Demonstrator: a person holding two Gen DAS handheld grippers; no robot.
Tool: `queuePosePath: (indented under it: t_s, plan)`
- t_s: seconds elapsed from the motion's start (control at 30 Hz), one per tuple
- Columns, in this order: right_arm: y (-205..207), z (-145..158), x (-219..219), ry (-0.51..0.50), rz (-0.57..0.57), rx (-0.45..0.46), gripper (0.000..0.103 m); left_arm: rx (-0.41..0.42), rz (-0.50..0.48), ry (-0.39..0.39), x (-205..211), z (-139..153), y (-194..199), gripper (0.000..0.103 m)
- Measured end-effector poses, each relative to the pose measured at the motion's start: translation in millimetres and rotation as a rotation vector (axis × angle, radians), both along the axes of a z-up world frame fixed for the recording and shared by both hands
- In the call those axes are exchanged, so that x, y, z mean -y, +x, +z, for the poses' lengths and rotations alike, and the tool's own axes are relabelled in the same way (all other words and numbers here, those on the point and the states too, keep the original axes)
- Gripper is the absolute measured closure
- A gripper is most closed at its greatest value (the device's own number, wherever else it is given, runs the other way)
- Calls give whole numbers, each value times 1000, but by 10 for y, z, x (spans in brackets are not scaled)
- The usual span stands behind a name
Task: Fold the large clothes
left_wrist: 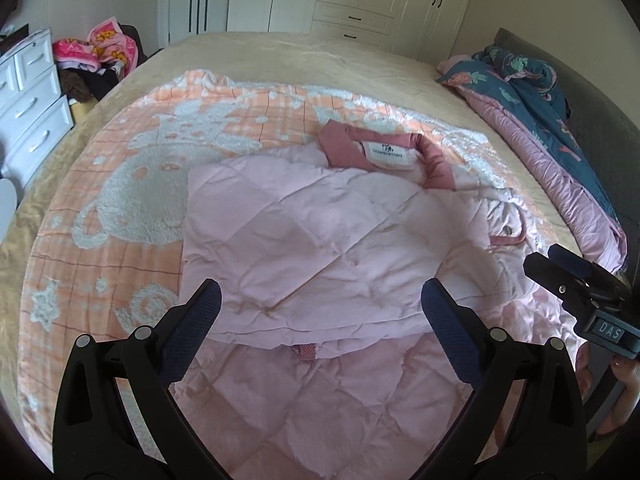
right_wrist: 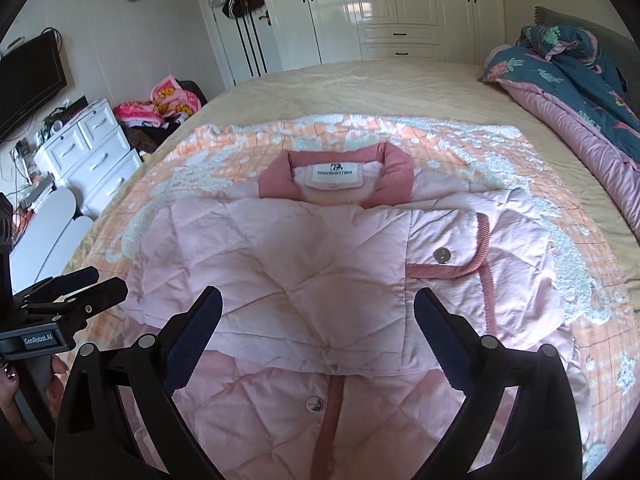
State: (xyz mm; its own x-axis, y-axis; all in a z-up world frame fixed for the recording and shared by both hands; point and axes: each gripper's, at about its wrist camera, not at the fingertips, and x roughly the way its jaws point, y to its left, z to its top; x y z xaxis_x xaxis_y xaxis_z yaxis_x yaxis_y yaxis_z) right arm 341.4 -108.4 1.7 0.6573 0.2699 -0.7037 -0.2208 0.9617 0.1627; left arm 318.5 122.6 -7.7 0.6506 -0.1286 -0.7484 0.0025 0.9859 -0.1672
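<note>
A pale pink quilted jacket (left_wrist: 320, 232) (right_wrist: 304, 264) with a darker pink collar (right_wrist: 336, 176) lies on the bed, its sleeves folded across the front. A pocket flap with a metal snap (right_wrist: 442, 255) shows on its right side. My left gripper (left_wrist: 320, 300) hovers open above the jacket's lower half, nothing between its fingers. My right gripper (right_wrist: 316, 304) also stands open above the jacket, holding nothing. Each gripper appears at the edge of the other's view, the right one (left_wrist: 576, 280) at the right and the left one (right_wrist: 72, 288) at the left.
The jacket rests on an orange and white blanket (left_wrist: 132, 200) spread over a beige bedcover (right_wrist: 360, 84). A blue floral quilt (right_wrist: 580, 80) is heaped at the right. White drawers (right_wrist: 92, 152) and a pile of clothes (right_wrist: 168, 104) stand left of the bed, wardrobes (right_wrist: 400, 4) behind.
</note>
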Motion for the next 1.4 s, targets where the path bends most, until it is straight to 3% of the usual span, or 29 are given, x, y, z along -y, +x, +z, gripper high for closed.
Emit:
queuePosePath:
  t_s: [0.2, 0.67, 1.4]
  plan:
    - [-116, 152, 36, -2, -16, 27, 7, 32, 4, -34, -40, 143, -75, 9]
    - [-385, 422, 189, 31, -52, 66, 7, 88, 38, -21, -58, 414, -291, 9]
    - [-832, 796, 456, 77, -76, 129, 7, 107, 90, -43, -24, 632, -818, 9]
